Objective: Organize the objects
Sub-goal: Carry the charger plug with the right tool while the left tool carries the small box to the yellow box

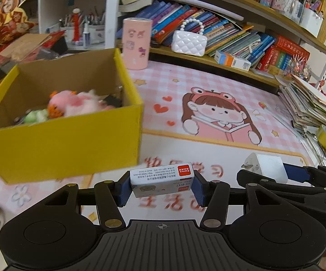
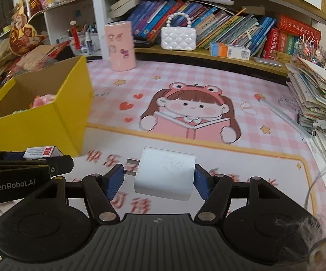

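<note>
At the far left a yellow box (image 1: 61, 144) stands on the pink desk mat (image 1: 208, 85), with soft toys (image 1: 79, 103) inside. Just right of it, the left gripper (image 1: 162, 186) pinches a small staple box (image 1: 162, 181) above the mat. Beside that, the right gripper (image 2: 160, 179) clamps a white charger plug (image 2: 166, 176), prongs pointing left.

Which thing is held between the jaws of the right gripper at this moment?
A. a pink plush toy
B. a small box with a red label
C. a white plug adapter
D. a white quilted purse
C: in the right wrist view the white plug adapter sits clamped in the right gripper, its metal prongs pointing toward the left finger; the small box is in the left gripper.
</note>
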Demonstrator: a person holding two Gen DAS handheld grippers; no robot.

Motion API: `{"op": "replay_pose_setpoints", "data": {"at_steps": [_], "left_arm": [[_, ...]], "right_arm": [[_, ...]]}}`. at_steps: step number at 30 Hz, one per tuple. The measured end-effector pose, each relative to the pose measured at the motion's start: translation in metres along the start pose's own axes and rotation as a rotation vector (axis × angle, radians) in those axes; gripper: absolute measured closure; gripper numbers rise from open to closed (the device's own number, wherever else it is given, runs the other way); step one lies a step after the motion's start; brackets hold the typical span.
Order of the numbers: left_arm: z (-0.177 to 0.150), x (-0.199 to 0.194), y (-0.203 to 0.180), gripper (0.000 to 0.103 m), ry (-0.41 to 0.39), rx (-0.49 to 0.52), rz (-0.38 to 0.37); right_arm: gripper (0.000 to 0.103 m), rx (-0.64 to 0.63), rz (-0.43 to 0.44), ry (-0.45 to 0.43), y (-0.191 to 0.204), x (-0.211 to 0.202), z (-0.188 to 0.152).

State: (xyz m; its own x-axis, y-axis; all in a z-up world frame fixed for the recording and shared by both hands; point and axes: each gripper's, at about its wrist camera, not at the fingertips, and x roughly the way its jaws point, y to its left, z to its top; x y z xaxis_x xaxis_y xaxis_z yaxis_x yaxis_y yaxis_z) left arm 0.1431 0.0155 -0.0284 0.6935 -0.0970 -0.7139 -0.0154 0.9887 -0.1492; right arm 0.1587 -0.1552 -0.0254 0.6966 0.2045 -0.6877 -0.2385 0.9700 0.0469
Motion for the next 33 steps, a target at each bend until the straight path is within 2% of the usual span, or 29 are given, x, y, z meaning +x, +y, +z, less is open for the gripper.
{"op": "replay_pose_setpoints", "data": {"at_steps": [15, 33], "left_arm": [[-0.050, -0.064, 0.058, 0.050, -0.012, -0.046, 0.050], [-0.082, -0.117, 0.107, 0.050, -0.073, -0.088, 0.097]], "right_arm": [[0.039, -0.041, 0.060, 0.003, 0.077, -0.042, -0.044], [0.039, -0.084, 0.110, -0.023, 0.139, -0.073, -0.072]]}}
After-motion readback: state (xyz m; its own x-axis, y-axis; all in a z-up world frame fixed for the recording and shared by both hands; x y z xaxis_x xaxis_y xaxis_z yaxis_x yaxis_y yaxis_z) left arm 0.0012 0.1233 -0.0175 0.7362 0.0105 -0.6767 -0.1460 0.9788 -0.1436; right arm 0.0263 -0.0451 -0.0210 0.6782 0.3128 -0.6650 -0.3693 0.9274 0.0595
